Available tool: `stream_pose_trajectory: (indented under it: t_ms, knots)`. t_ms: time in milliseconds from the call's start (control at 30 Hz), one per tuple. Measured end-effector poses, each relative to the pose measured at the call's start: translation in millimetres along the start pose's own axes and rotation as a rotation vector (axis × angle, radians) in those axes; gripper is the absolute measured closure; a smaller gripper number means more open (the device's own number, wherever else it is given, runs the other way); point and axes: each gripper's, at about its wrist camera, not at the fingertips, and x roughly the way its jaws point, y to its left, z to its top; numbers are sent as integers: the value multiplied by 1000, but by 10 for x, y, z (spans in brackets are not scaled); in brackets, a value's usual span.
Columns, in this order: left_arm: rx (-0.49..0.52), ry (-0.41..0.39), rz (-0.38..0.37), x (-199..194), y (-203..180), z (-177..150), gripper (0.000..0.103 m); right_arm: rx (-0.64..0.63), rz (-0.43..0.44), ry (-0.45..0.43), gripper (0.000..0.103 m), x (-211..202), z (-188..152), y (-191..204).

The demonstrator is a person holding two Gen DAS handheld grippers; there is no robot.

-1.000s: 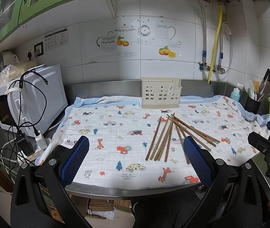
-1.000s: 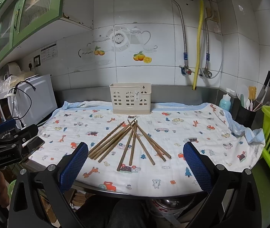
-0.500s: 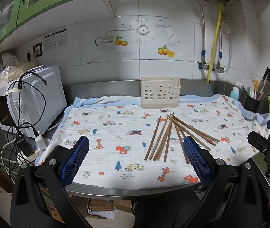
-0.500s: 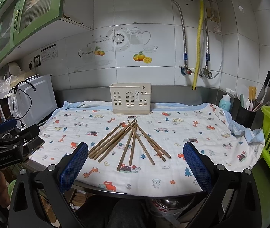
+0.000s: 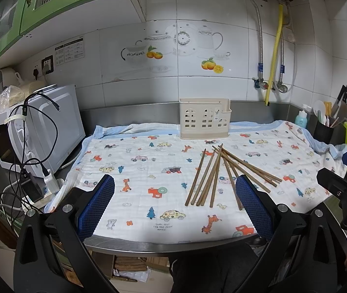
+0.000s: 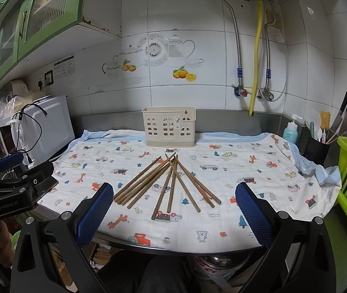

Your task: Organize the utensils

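Lying loose on patterned cloth, chopsticks, cream holder behind, microwave leftward

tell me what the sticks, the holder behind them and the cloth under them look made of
The thin brown chopsticks look like wood or bamboo, matte, unpainted. The cream slotted utensil holder looks like moulded plastic: smooth, with clean window-shaped cutouts. The white cartoon-print cloth looks like soft woven cotton, judging by its fine crinkled grid and rumpled blue-edged corner.

Left gripper held level, jaws spread wide, nothing between; right gripper likewise wide and empty.
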Motion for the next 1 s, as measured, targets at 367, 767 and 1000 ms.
stream_pose_trajectory:
  t_ms: [367, 767, 1000]
  knots:
    - [1, 3, 2, 6, -8, -4, 5, -2, 4, 4, 6, 7, -10, 10]
    - [2, 6, 1, 21, -10, -7, 5, -5, 5, 7, 6, 35, -16, 36]
    - [10, 16, -2, 95, -20, -6, 5, -2, 8, 19, 6, 113, -10, 40]
